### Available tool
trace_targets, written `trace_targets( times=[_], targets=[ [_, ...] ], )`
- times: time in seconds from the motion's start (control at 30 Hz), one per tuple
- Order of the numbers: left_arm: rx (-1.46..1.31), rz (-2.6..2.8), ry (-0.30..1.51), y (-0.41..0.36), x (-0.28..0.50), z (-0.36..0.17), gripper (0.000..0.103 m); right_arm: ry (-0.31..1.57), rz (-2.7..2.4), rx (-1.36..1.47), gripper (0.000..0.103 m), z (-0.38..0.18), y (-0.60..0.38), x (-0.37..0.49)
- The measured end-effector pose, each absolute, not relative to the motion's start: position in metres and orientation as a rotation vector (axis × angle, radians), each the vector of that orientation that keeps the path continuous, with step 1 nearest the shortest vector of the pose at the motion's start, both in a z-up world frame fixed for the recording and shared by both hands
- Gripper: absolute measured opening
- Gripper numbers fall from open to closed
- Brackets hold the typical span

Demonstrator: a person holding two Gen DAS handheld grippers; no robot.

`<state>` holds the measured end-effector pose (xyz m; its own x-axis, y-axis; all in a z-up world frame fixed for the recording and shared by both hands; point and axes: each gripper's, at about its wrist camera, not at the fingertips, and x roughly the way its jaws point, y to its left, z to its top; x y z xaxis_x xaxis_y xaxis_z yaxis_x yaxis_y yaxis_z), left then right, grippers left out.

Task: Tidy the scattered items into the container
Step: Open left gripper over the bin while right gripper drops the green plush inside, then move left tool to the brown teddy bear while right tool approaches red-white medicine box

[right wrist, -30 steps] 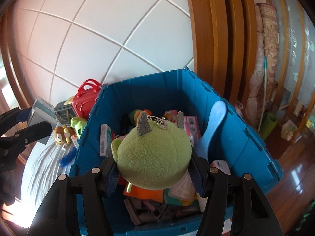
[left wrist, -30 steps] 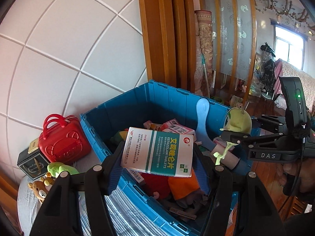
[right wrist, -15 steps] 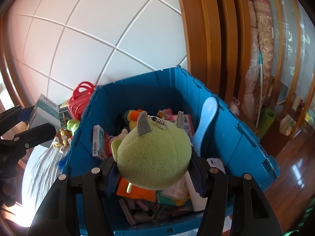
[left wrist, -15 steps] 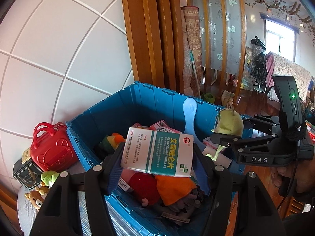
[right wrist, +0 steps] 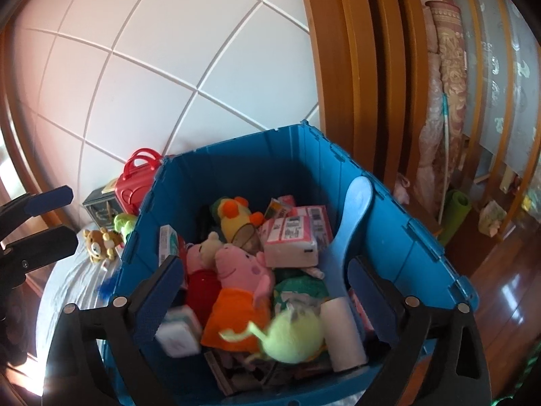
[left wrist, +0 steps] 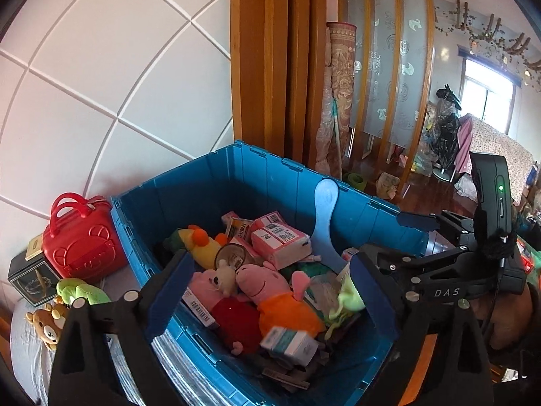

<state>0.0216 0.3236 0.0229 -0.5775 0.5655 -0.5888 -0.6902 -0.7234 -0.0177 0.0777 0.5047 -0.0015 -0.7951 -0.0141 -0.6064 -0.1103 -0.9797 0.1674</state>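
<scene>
A blue crate (right wrist: 389, 237) holds a pink pig plush (right wrist: 236, 267) in orange, beside a red case (left wrist: 81, 237).

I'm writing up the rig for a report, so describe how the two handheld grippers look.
Both grippers are black angular frames with silver rivets and flat blue pads on the fingers. Seen from the left gripper, the right gripper bears white "DAS" lettering, a black upright module with a green light, and a thin black cable.
</scene>
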Motion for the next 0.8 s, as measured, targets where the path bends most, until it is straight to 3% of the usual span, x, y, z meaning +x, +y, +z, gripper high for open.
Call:
trace_targets(
  times=[0.33,0.8],
  targets=[
    [-0.792,2.355,0.247,0.282,0.014,0.015,0.094,0.316,2.944,-1.035,0.103,-0.003,0.482,0.063],
    [-0.863,2.541,0.128,0.148,-0.003,0.001,0.094,0.179,3.081,-1.098,0.103,0.008,0.371,0.028]
  ],
)
